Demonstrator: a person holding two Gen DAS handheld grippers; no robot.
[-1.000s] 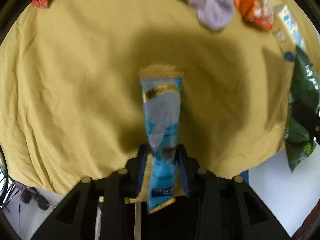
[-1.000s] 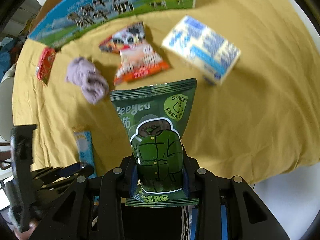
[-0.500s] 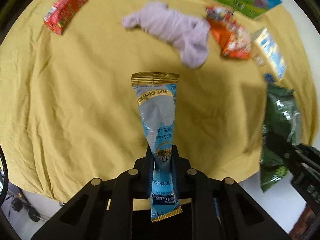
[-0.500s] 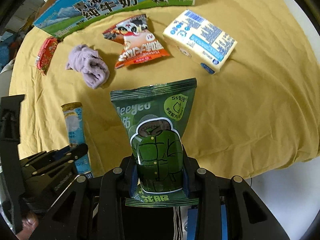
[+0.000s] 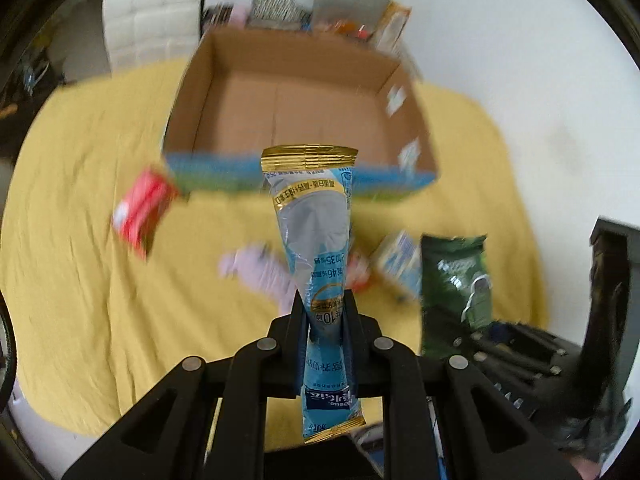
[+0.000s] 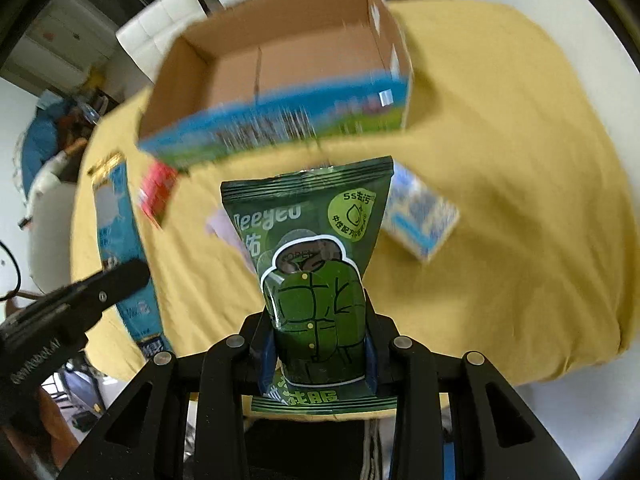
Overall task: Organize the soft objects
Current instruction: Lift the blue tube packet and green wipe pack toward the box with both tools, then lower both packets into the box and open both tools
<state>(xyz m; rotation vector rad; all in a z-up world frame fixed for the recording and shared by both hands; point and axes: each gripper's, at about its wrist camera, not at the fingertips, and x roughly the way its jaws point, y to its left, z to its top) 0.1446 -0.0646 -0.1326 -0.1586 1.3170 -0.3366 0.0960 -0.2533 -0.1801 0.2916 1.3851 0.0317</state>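
My left gripper [image 5: 325, 312] is shut on a long blue sachet with gold ends [image 5: 314, 232] and holds it upright above the table; the sachet also shows in the right wrist view [image 6: 116, 240]. My right gripper [image 6: 320, 320] is shut on a dark green pouch [image 6: 312, 232], which also shows in the left wrist view [image 5: 456, 280]. An open cardboard box with a blue printed side [image 5: 304, 92] stands ahead on the yellow cloth; in the right wrist view the box [image 6: 280, 68] looks empty inside.
On the yellow cloth [image 5: 80, 240] lie a red packet [image 5: 140, 208], a lilac cloth [image 5: 256, 272], a blue-white carton [image 6: 420, 216] and an orange snack bag, mostly hidden. A white chair [image 5: 152, 28] and clutter stand behind the box.
Both grippers have lifted and tilted up with their packets. The open box has come into view ahead, and the items on the cloth now sit lower in the frames.
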